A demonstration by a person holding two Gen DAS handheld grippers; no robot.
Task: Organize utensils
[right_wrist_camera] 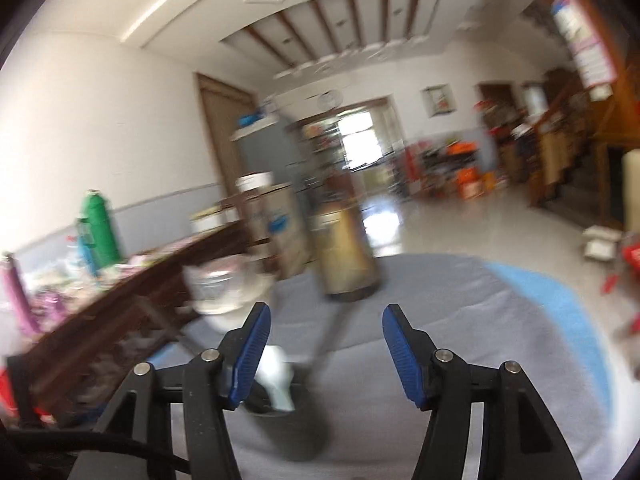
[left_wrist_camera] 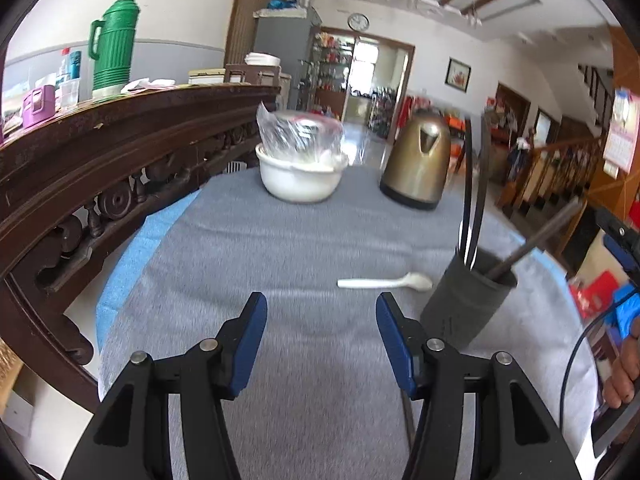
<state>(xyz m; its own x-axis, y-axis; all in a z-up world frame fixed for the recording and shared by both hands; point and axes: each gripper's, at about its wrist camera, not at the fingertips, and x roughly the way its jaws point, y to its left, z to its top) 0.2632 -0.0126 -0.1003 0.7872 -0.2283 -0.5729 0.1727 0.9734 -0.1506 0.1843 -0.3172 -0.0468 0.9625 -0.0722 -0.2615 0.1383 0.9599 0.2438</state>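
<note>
A white spoon lies on the grey tablecloth, just left of a dark grey utensil holder. The holder has black chopsticks and a dark rod-like utensil standing in it. My left gripper is open and empty, low over the cloth, with the spoon a little ahead and to the right. My right gripper is open and empty. In the blurred right wrist view it hangs above the holder, where a white utensil and a dark utensil show.
A white bowl covered with plastic film and a gold kettle stand at the table's far side. A dark carved wooden cabinet runs along the left with a green thermos on top. A hand shows at right.
</note>
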